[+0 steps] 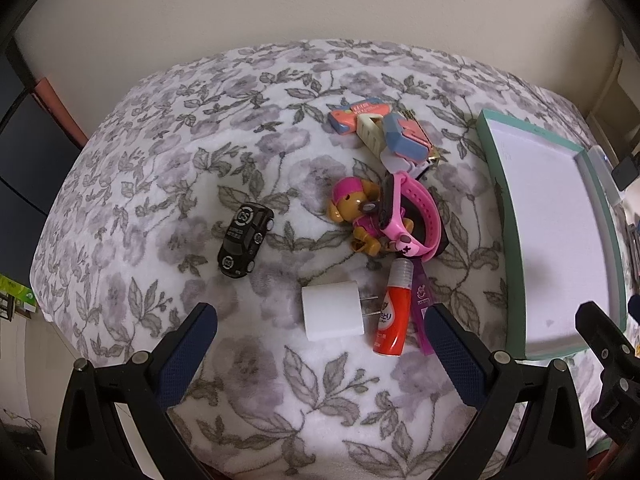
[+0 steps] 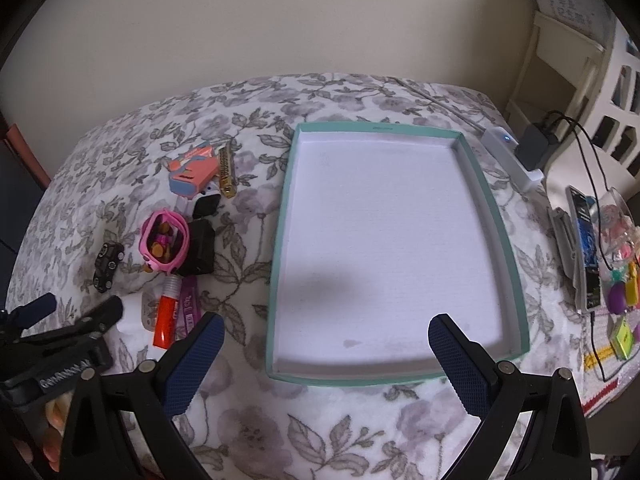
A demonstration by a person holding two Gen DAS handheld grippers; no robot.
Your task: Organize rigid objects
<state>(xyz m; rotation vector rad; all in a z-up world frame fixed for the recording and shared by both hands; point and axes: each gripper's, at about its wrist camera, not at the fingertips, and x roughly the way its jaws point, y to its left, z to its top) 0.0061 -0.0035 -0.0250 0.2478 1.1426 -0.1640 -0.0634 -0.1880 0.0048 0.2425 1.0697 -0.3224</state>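
My left gripper hangs open just above a white plug charger on the floral blanket. Beside the charger lie a red bottle and a purple tube. Further off are a black toy car, a dog figure under a pink watch, and pink and blue toys. A teal tray with a white floor lies to the right. My right gripper is open over the near end of the tray, holding nothing. The same heap shows left of the tray.
A white power strip with an adapter and a black cable runs along the tray's far right. Packets and coloured toys crowd the right edge. The wall stands close behind the bed. The left gripper's body sits low left in the right wrist view.
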